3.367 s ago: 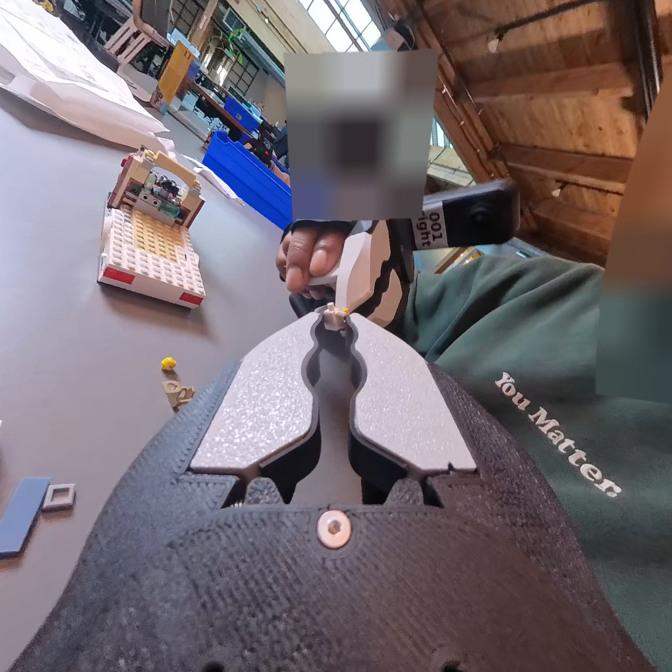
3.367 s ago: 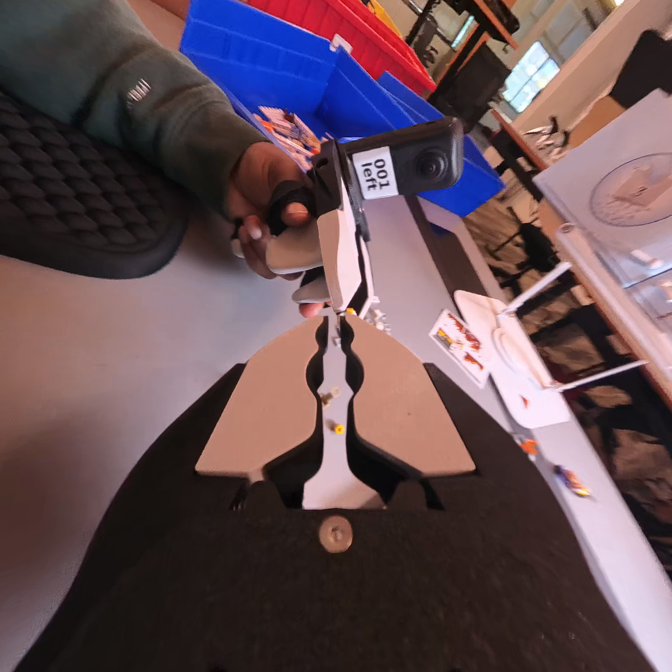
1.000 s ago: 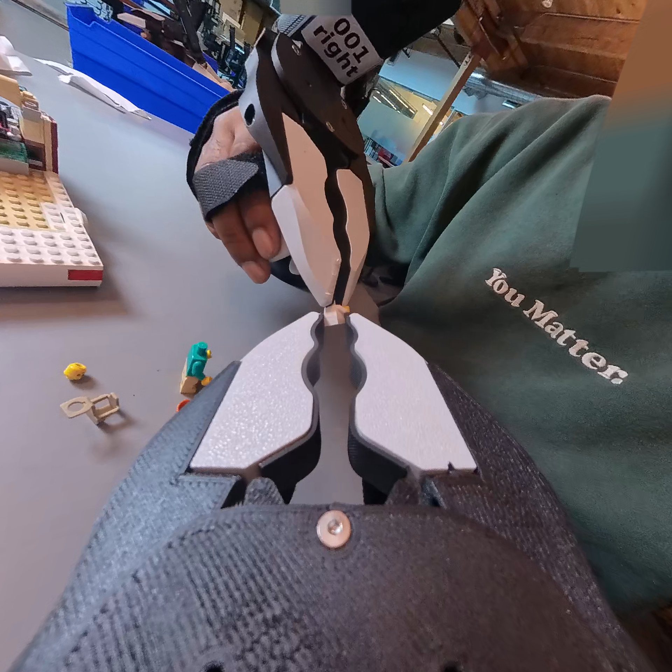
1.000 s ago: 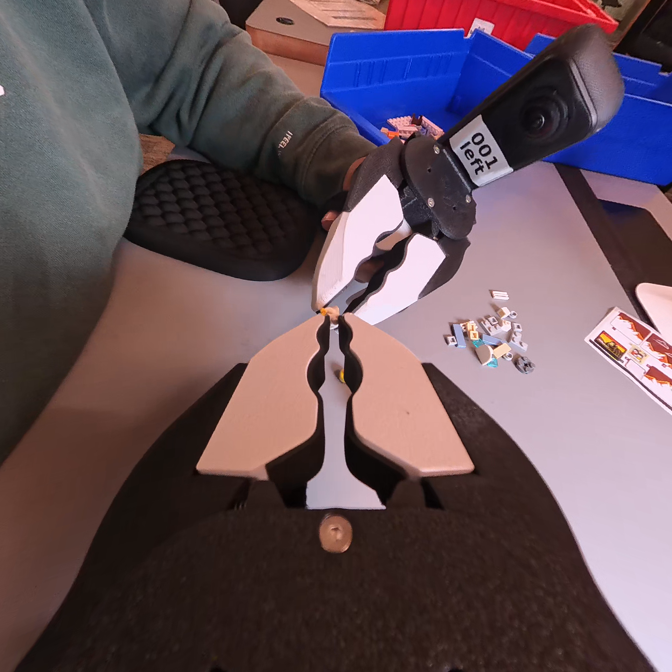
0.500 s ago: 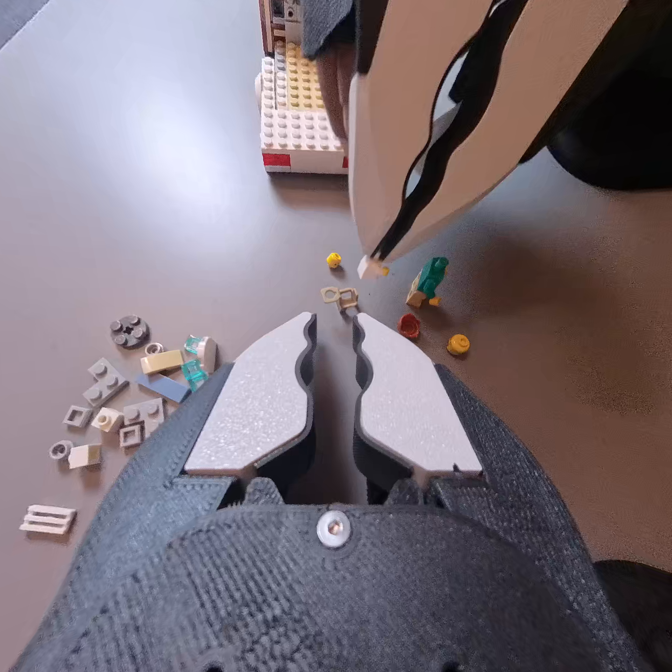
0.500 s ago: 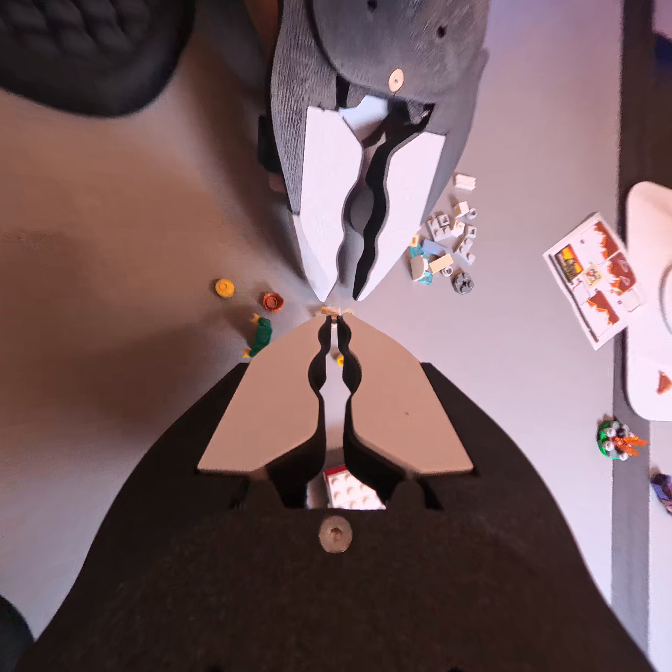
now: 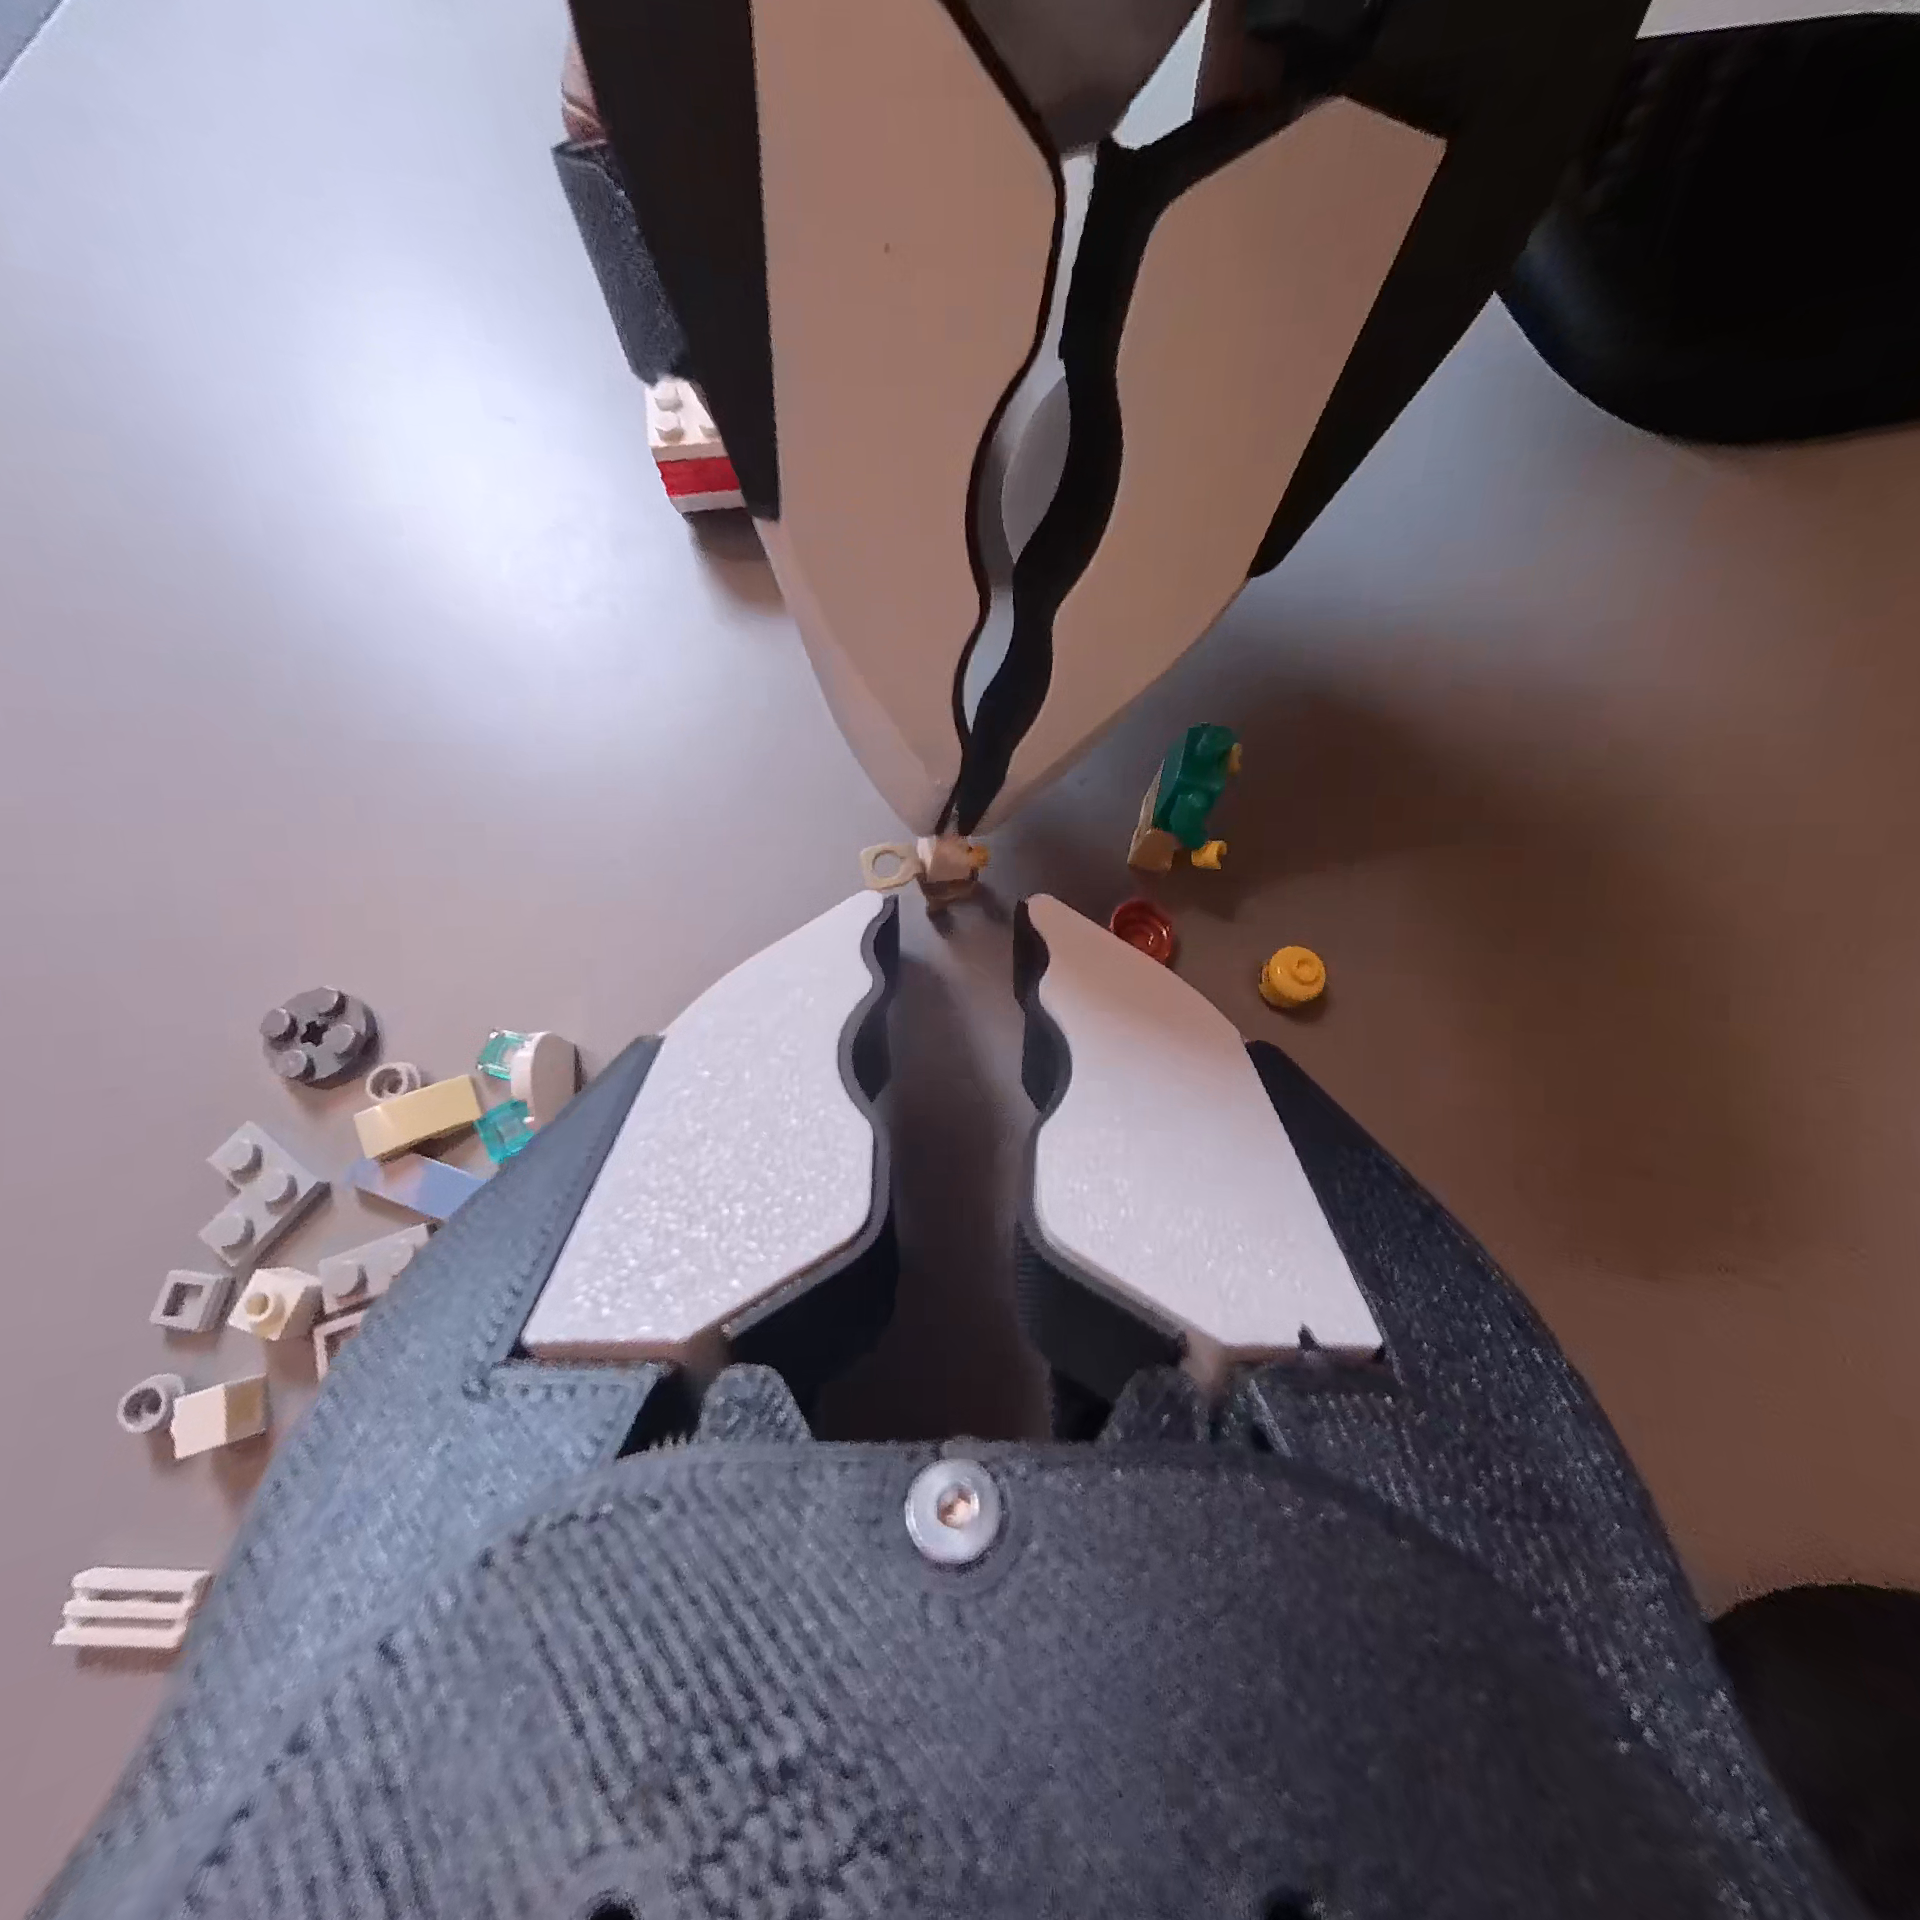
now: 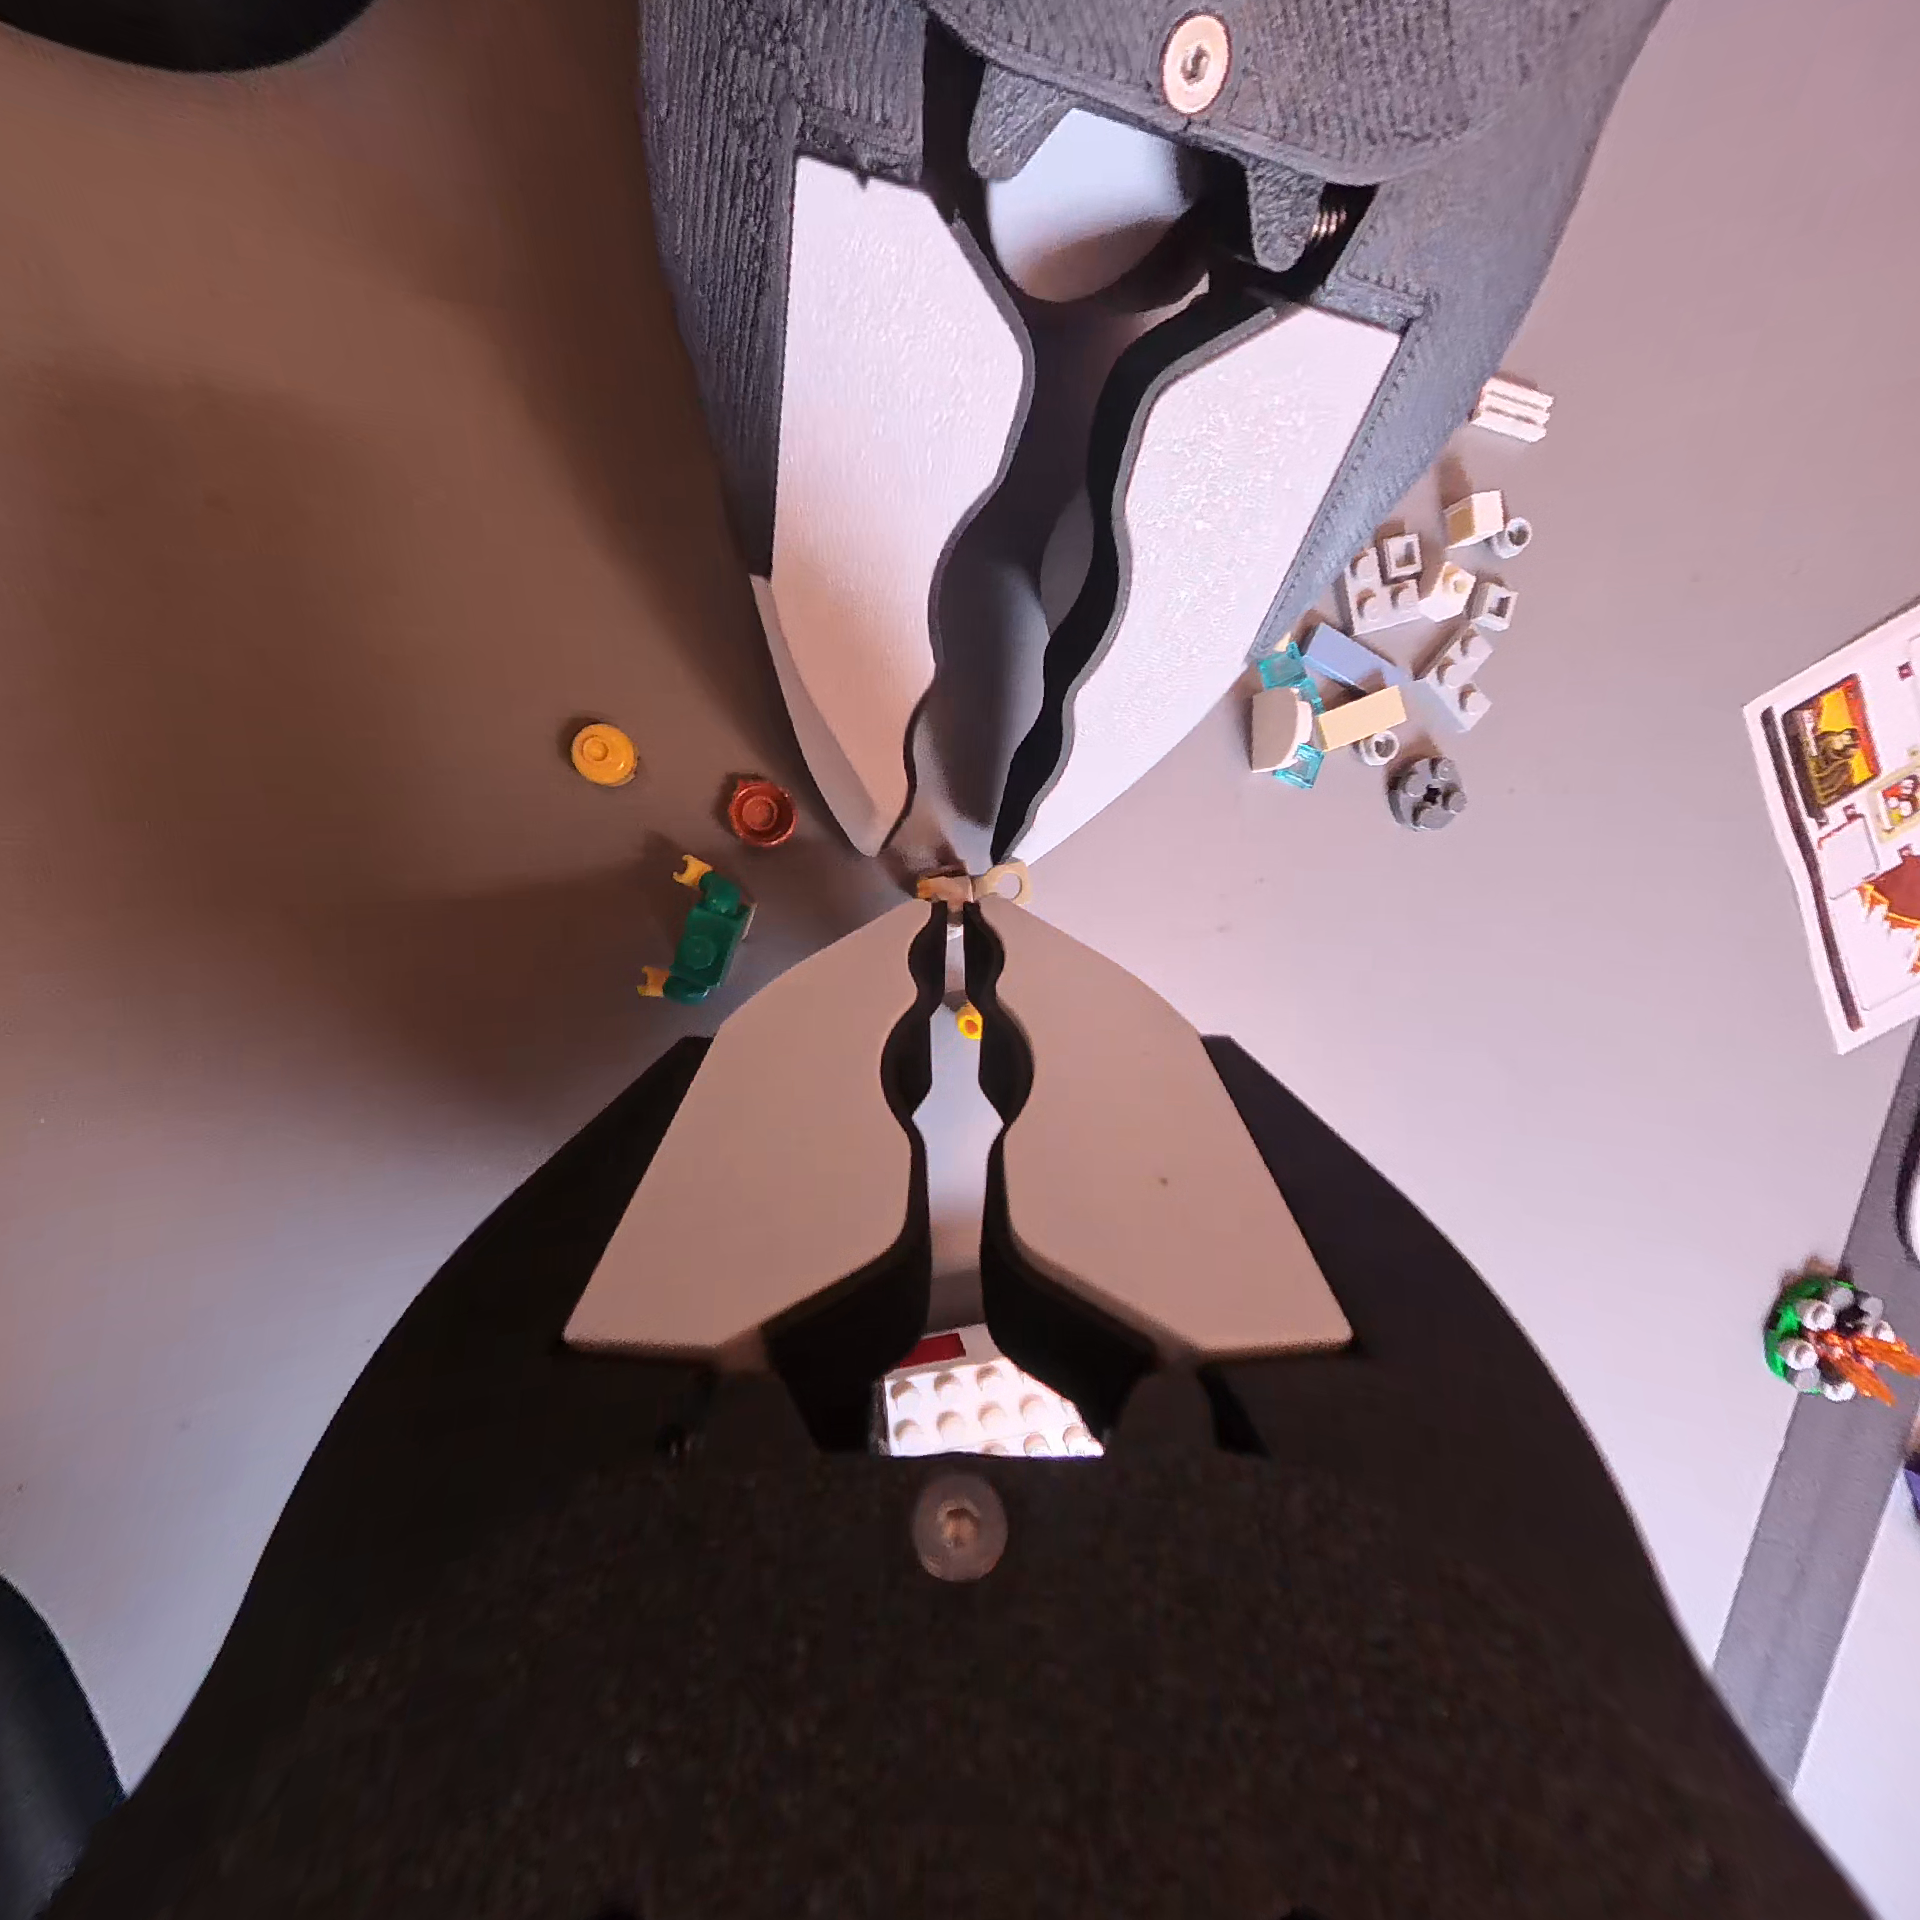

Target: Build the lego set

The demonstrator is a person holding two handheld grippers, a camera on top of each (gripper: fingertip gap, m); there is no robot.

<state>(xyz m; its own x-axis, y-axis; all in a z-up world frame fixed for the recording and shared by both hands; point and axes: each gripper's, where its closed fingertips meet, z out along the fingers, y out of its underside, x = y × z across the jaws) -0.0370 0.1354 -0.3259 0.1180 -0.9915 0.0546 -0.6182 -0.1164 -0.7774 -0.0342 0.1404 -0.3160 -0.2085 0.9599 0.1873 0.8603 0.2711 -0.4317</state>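
The left tongs (image 7: 951, 914) have let go and now stand spread; the right tongs (image 8: 948, 902), pressed together, pinch the small tan piece (image 7: 948, 857) mid-frame, lowered onto the ring part (image 7: 888, 863) on the surface (image 7: 364, 520), probably to join them

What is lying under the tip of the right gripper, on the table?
Under the right gripper, shut on a small tan piece, lies a tan ring-ended piece on the table. Whether they touch is unclear; the fingers cover most of the white studded build.
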